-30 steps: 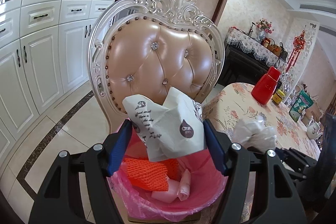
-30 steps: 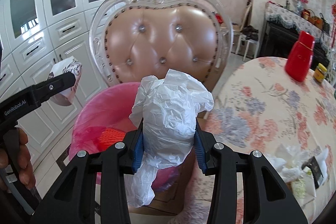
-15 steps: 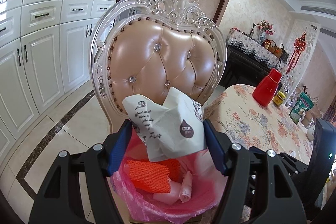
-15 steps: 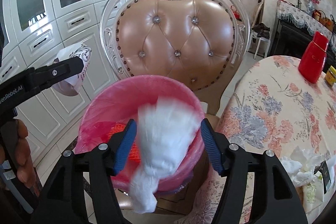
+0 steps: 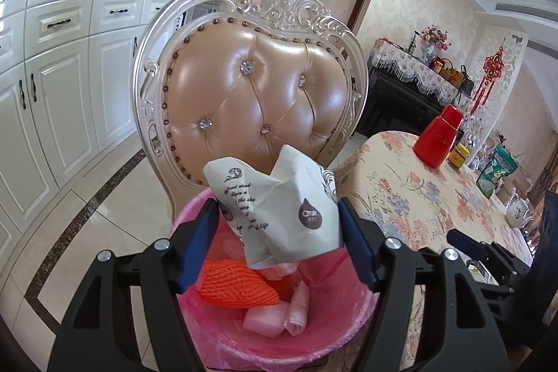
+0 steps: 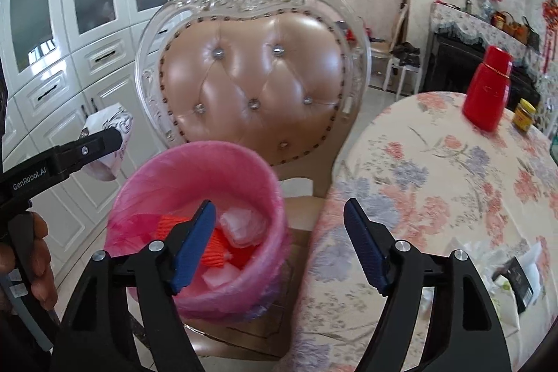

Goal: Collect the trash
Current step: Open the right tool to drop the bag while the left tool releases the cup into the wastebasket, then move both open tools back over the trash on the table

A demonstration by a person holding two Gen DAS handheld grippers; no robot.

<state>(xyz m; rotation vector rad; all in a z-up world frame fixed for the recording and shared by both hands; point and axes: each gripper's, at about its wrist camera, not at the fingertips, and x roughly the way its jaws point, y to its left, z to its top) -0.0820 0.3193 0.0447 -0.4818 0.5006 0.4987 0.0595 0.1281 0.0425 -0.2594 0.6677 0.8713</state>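
My left gripper (image 5: 277, 225) is shut on a crumpled white printed paper bag (image 5: 279, 211) and holds it above a pink-lined trash bin (image 5: 314, 337) that stands on a chair seat. The bin holds orange netting (image 5: 237, 285) and pale wrappers. My right gripper (image 6: 279, 243) is open and empty, above the bin's right rim (image 6: 275, 194). A white plastic bag (image 6: 242, 225) lies inside the bin. The left gripper with its paper bag (image 6: 108, 142) shows at the left of the right wrist view.
An ornate chair with a tufted peach back (image 6: 254, 82) holds the bin. A round table with a floral cloth (image 6: 436, 197) is to the right, with a red flask (image 6: 488, 93), a jar (image 6: 525, 119) and more wrappers (image 6: 505, 274). White cabinets (image 5: 52, 75) line the left.
My right gripper opened and the white plastic bag dropped into the bin. The right gripper then moved back to the right. My left gripper still holds the paper bag over the bin.
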